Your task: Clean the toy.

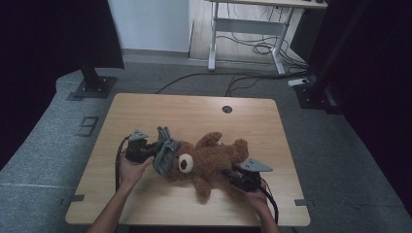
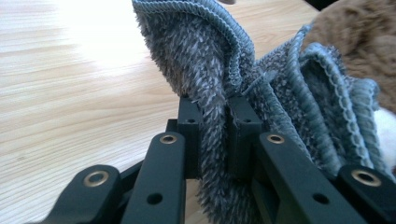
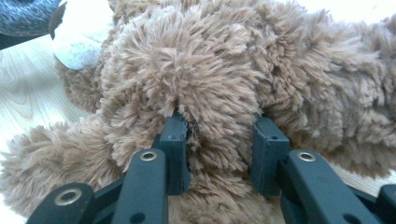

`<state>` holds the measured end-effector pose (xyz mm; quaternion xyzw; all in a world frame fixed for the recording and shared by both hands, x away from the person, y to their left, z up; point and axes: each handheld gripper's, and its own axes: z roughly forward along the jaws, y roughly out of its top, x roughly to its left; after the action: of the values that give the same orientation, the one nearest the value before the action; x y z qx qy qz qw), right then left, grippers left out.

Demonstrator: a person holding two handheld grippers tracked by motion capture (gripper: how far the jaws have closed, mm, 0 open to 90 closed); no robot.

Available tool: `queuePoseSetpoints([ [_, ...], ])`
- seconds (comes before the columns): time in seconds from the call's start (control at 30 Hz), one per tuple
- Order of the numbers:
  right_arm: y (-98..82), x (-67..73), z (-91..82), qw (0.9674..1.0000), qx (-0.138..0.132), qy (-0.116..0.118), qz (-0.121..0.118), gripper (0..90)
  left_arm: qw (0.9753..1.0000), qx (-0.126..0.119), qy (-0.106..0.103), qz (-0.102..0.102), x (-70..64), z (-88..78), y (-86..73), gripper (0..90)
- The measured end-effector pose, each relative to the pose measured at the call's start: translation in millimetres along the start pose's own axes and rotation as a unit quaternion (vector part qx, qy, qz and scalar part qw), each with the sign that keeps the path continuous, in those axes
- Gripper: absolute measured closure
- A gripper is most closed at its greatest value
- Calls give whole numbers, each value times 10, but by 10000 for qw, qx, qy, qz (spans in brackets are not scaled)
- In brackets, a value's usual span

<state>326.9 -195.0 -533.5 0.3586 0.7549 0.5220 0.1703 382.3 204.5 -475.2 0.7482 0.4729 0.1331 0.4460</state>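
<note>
A brown teddy bear (image 1: 214, 160) lies on its back in the middle of the wooden table (image 1: 194, 116), its white muzzle (image 1: 184, 164) turned left. A grey fuzzy knitted hat (image 1: 165, 150) sits at the bear's head, partly over it. My left gripper (image 1: 151, 151) comes in from the left and is shut on a fold of the grey hat (image 2: 212, 116), the fabric pinched between both jaws. My right gripper (image 1: 232, 175) is at the bear's lower right side, shut on a tuft of the bear's brown fur (image 3: 219, 135).
A round cable hole (image 1: 227, 109) lies near the table's far edge. Beyond the table stand a white desk frame (image 1: 248, 34), loose cables on the floor (image 1: 252, 48) and black stand bases (image 1: 92, 87) at both sides. Bare wood shows along the far half and front edge.
</note>
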Motion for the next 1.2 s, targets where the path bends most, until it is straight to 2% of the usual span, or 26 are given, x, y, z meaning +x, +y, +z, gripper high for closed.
queuePoseSetpoints([
  [0.07,2,-3,2,10000,5,-4,22,635,10000,-81,-38,-30,-14,-24,55,780],
  [0.13,5,-3,3,10000,16,-19,18,636,9997,-181,-38,136,-125,-44,155,781],
  [0.3,7,-6,4,10000,22,-25,20,638,9969,-372,-365,591,-585,21,463,784],
  [0.37,6,-6,3,10000,21,-23,12,637,9947,-341,-547,806,-820,111,596,785],
  [0.47,5,-9,1,10000,23,-13,10,637,9915,-220,-778,1021,-1112,280,729,787],
  [0.6,4,-12,2,10000,16,-8,8,637,9872,-33,-910,1308,-1481,559,842,788],
  [0.7,3,-10,1,10000,14,-7,16,638,9848,204,-983,1421,-1707,820,871,787],
  [0.8,0,-7,1,10000,12,-19,15,638,9820,432,-1008,1537,-1873,1056,829,786],
  [0.87,0,-5,0,10000,26,-19,25,638,9809,587,-1000,1559,-1930,1187,783,785],
  [0.97,-5,-8,2,10000,28,-34,51,640,9812,683,-1012,1494,-1925,1298,738,784],
  [1.03,-9,-6,3,10000,24,-45,73,640,9816,694,-1014,1464,-1893,1301,732,784],
  [1.2,-9,8,5,10000,25,-48,58,642,9839,691,-789,1449,-1763,1206,763,786],
])
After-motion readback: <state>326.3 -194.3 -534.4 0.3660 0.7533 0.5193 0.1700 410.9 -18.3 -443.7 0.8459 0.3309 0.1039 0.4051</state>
